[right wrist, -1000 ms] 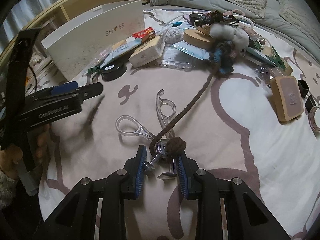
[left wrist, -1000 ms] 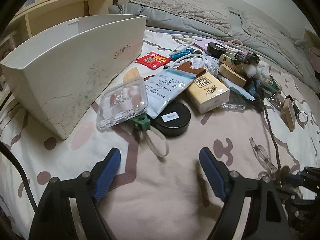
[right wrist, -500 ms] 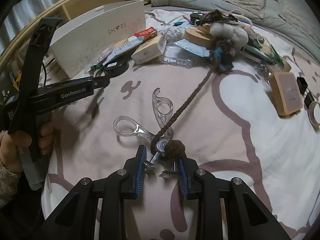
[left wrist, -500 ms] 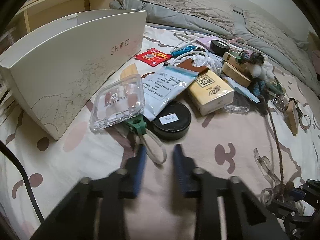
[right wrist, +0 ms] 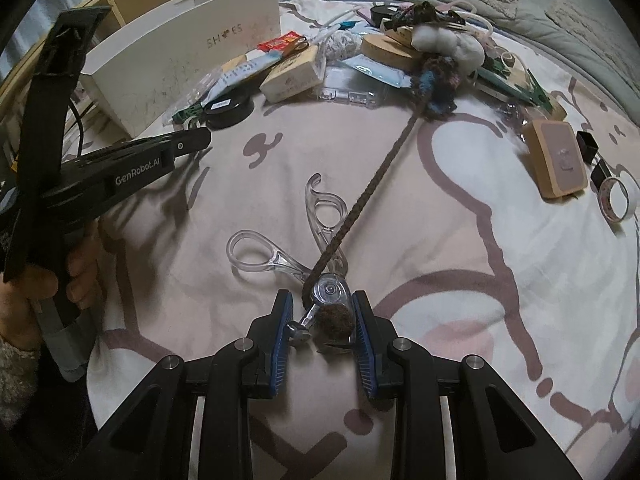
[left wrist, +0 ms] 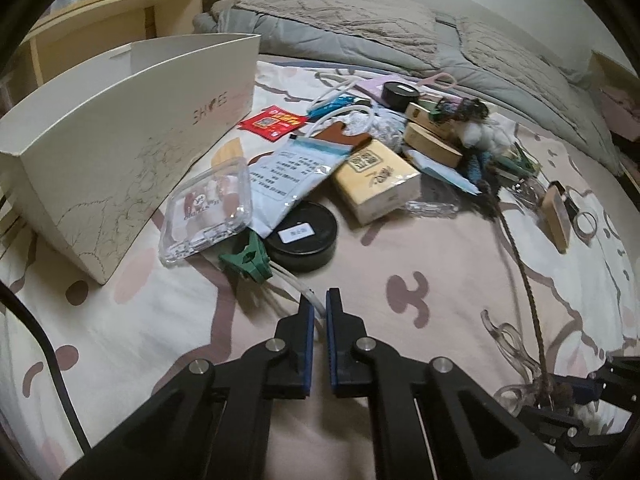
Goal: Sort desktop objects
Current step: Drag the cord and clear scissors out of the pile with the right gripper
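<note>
A heap of small objects lies on the patterned bedsheet beside a white shoe box [left wrist: 120,152]. My left gripper [left wrist: 319,308] is shut, its tips at the clear loop of a green clip [left wrist: 244,258]; whether it pinches the loop I cannot tell. Near it lie a black round tin [left wrist: 304,236], a clear plastic case [left wrist: 208,208] and a yellow tissue pack [left wrist: 376,180]. My right gripper [right wrist: 322,320] is shut on clear-handled scissors [right wrist: 304,248] at the pivot, with a brown braided cord [right wrist: 372,188] and its knot between the pads.
The cord runs to a yarn-and-cotton toy [right wrist: 440,68] in the heap. A wooden block [right wrist: 558,160], tape ring [right wrist: 616,200] and black clips [right wrist: 586,146] lie to the right. Grey duvet [left wrist: 360,28] and wooden shelf [left wrist: 120,12] stand behind.
My left gripper has closed from wide open and moved forward to the green clip's loop. My right gripper stays shut on the scissors and cord.
</note>
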Motion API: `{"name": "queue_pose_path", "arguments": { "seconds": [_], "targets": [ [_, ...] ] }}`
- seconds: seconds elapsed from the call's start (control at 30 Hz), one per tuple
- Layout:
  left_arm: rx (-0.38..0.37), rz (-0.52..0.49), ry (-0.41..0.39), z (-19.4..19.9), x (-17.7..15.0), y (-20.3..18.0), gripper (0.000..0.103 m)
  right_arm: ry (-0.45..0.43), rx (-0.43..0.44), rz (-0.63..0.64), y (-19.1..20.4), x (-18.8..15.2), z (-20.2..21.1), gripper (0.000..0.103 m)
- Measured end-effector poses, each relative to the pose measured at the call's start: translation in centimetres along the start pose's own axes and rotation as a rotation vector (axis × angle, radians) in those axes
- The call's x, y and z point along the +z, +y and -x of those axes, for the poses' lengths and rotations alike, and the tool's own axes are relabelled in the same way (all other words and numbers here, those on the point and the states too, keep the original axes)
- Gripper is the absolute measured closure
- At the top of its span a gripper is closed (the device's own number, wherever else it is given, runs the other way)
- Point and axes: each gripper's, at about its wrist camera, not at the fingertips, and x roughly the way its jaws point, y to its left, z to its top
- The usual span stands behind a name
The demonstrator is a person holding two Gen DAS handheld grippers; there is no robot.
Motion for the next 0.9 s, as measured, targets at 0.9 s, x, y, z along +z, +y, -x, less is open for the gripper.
{"name": "queue_pose_path", "arguments": {
  "seconds": [0.9],
  "targets": [
    [-0.077, -0.041, 0.111, 3.0, -4.0, -1.0, 0.097, 0.070, -0.021, -0.217, 0.9, -2.1, 2.4, 0.072]
  ]
}}
